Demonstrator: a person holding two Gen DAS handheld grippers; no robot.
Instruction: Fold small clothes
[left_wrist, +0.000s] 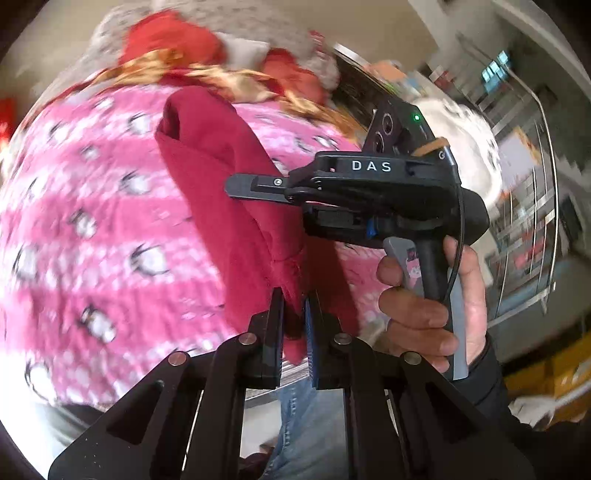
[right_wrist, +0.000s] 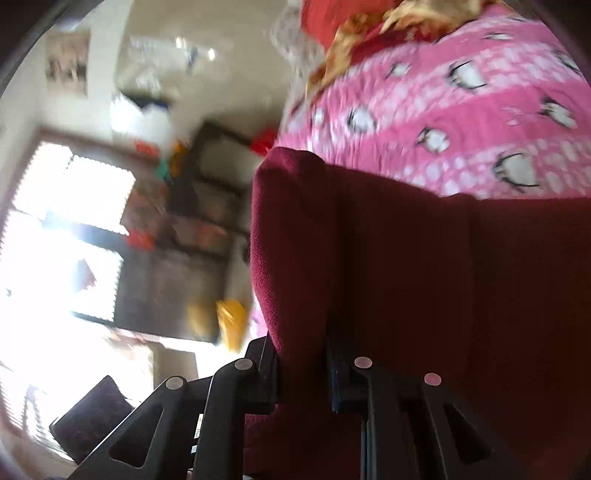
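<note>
Cluttered blurry room, pink penguin-print fleece blanket (left_wrist: 110, 221) underneath. Left gripper (left_wrist: 294, 332) pinching edge of dark red soft knit garment (left_wrist: 229, 192); right gripper (right_wrist: 301, 354) clamped on another fold, garment lifted between. Light, floppy, probably stretchy, so grab hems/corners.

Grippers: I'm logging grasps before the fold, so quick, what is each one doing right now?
Left gripper: shut on the dark red garment.
Right gripper: shut on the same dark red garment, which hangs between the two.
</note>
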